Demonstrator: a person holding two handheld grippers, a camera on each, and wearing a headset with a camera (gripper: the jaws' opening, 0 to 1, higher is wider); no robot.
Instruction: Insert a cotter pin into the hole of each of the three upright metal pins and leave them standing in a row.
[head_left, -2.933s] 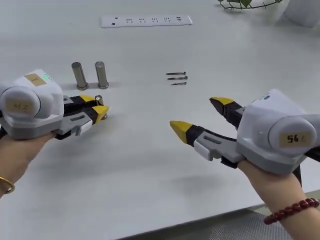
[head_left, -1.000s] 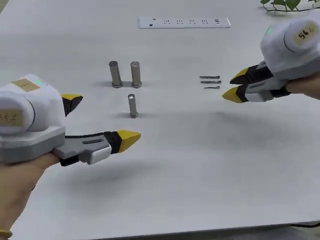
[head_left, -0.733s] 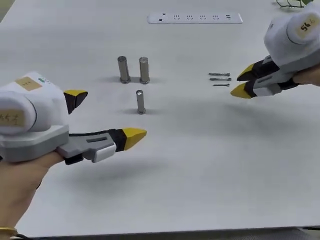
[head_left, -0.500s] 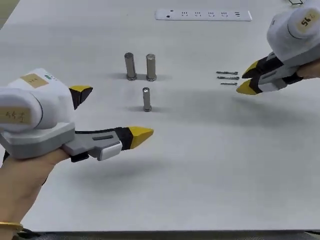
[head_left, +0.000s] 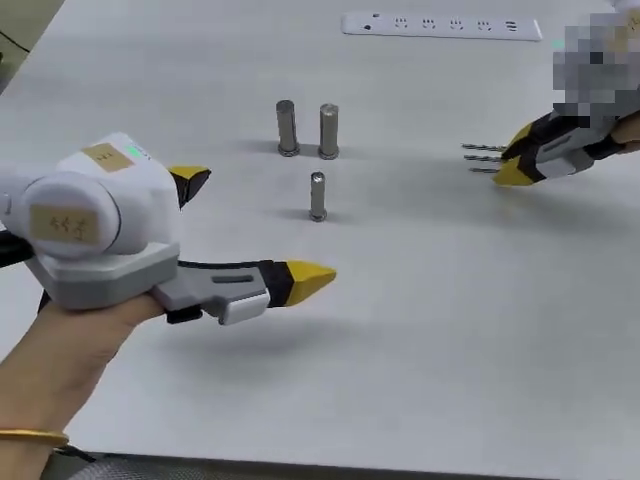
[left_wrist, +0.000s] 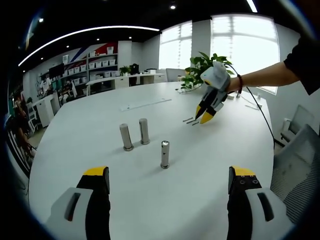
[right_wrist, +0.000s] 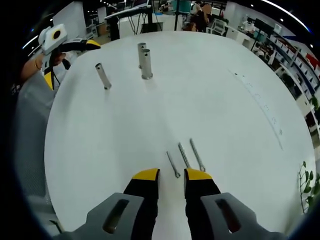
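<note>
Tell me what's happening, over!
Left gripper open, hovering. Right gripper barely open, at the cotter pins. Three metal pins upright, unpinned. Nothing in the way.

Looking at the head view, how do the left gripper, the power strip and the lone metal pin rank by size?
1. left gripper, though it is nearest the camera, which flatters it
2. power strip
3. lone metal pin

I see smooth, shiny metal pins (head_left: 328, 130), duller wire cotter pins (right_wrist: 184, 155), a matt white table (head_left: 430, 310), and matt plastic shells on the left gripper (left_wrist: 169, 172) and right gripper (right_wrist: 171, 173).
</note>
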